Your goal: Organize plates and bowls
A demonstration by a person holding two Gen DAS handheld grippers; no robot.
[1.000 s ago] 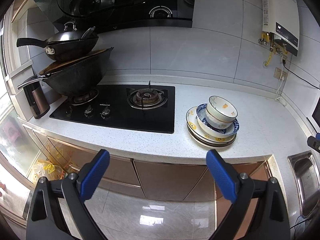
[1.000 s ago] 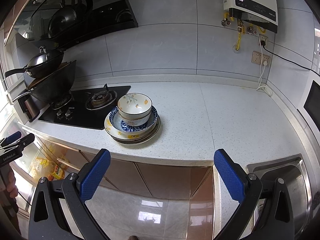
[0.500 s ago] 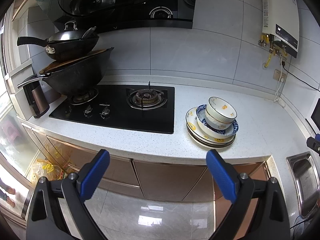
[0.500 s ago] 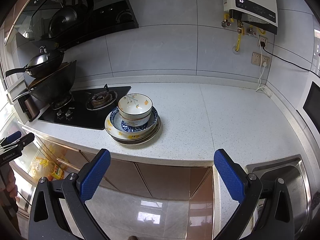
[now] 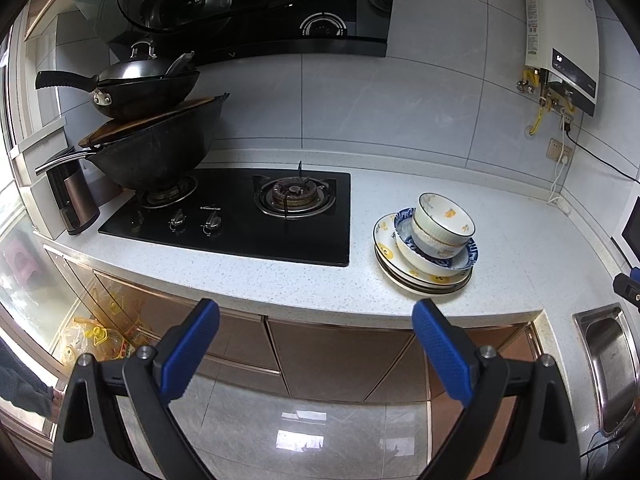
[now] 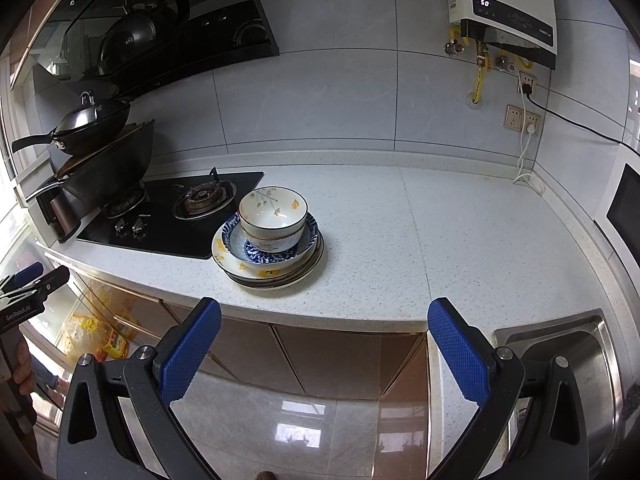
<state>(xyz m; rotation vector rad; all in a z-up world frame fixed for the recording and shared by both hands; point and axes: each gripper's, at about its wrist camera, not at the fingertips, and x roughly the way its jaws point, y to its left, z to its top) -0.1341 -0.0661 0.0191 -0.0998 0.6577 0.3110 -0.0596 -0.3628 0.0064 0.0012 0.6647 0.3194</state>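
Observation:
A stack of dishes stands on the white speckled counter [image 6: 440,240] right of the hob. On top sits a white bowl with yellow flowers [image 6: 273,216] [image 5: 443,222], inside a blue-patterned bowl [image 6: 276,254] [image 5: 460,258], over several yellow-flowered plates [image 6: 256,274] [image 5: 390,254]. My left gripper [image 5: 316,346] is open and empty, held off the counter's front edge, left of the stack. My right gripper [image 6: 325,346] is open too, in front of the counter edge, slightly right of the stack. The left gripper's tip [image 6: 32,280] shows at the right wrist view's left edge.
A black gas hob [image 5: 240,216] carries two stacked dark woks [image 5: 152,136] on its left burner. A steel sink [image 6: 572,364] lies at the right end. A water heater [image 6: 504,8] and plugged cables hang on the tiled wall. Brown cabinets [image 5: 340,352] sit under the counter.
Both views have shifted only slightly; the dish stack sits a touch nearer the middle of each view. Both grippers stay open and nothing was touched.

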